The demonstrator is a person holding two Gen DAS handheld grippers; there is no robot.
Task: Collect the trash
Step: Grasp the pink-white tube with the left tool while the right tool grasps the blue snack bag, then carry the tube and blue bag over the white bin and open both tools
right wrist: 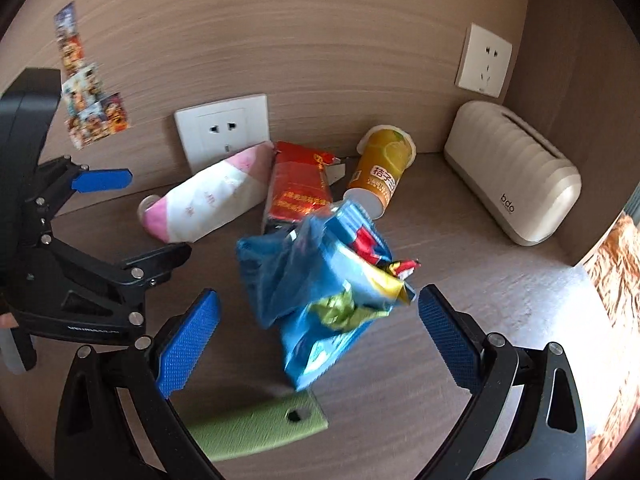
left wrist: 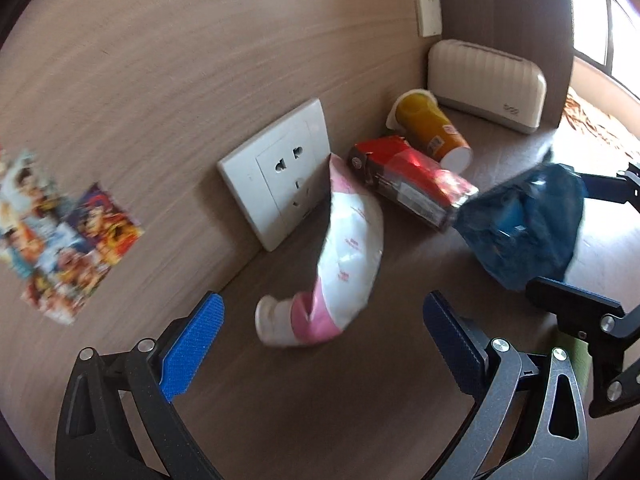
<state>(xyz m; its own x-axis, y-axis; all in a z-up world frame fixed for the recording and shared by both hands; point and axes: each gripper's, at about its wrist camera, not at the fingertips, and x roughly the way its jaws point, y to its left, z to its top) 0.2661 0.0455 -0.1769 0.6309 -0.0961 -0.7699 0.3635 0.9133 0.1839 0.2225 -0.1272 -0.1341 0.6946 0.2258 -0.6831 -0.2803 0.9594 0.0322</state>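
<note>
A pink and white wrapper leans against the wall socket on the wooden desk; it also shows in the right wrist view. Behind it lie a red packet and a toppled orange cup. A blue plastic bag with snack wrappers inside sits in front; it also shows in the left wrist view. My left gripper is open, just short of the pink wrapper. My right gripper is open around the blue bag without touching it.
A cream tissue box stands in the right corner. A wall socket and stickers are on the wooden back wall. A green flat case lies on the desk near my right gripper. The desk edge runs along the right.
</note>
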